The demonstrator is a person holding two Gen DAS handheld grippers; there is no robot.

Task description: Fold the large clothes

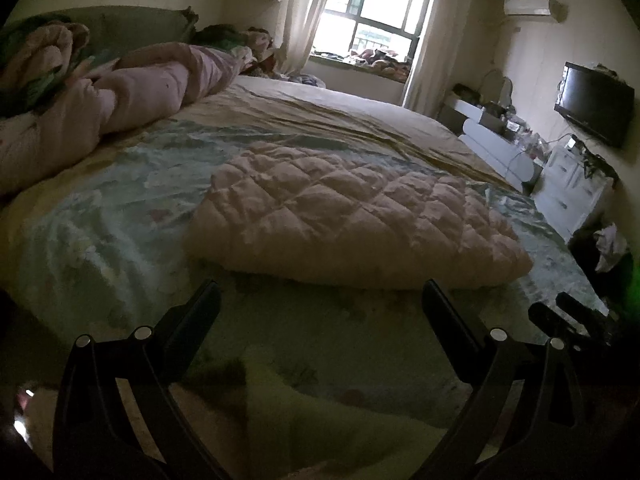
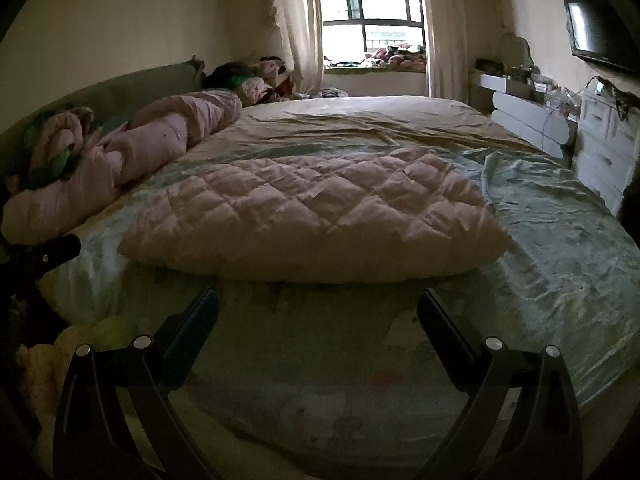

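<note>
1. Quilted pink garment [image 1: 352,216] lies folded into a thick, roughly rectangular bundle on the bed [image 1: 100,232], near its front edge; the diamond stitching faces up and the rounded fold edge faces both cameras.
2. In the right wrist view the same garment [image 2: 316,220] sits centred just beyond the fingertips, on the pale green patterned bedspread [image 2: 560,240].
3. Left gripper [image 1: 320,296] is spread wide with nothing between its fingers; it hovers over the bedspread short of the garment's near edge, not touching it.
4. Right gripper [image 2: 318,304] is likewise released and empty, its fingertips close to the fold's front edge (whether they touch the cloth cannot be told).
5. The right gripper's dark body shows at the right edge of the left wrist view, and the left gripper's at the left edge of the right wrist view, so the two sit side by side.
6. A rumpled pink duvet [image 1: 120,96] is bunched along the bed's left side against the green headboard [image 1: 132,24].
7. Behind the bed, a bright window [image 2: 372,8] with pale curtains [image 2: 300,24]; a television [image 1: 596,104] hangs on the right wall above white drawers [image 1: 572,184].
</note>
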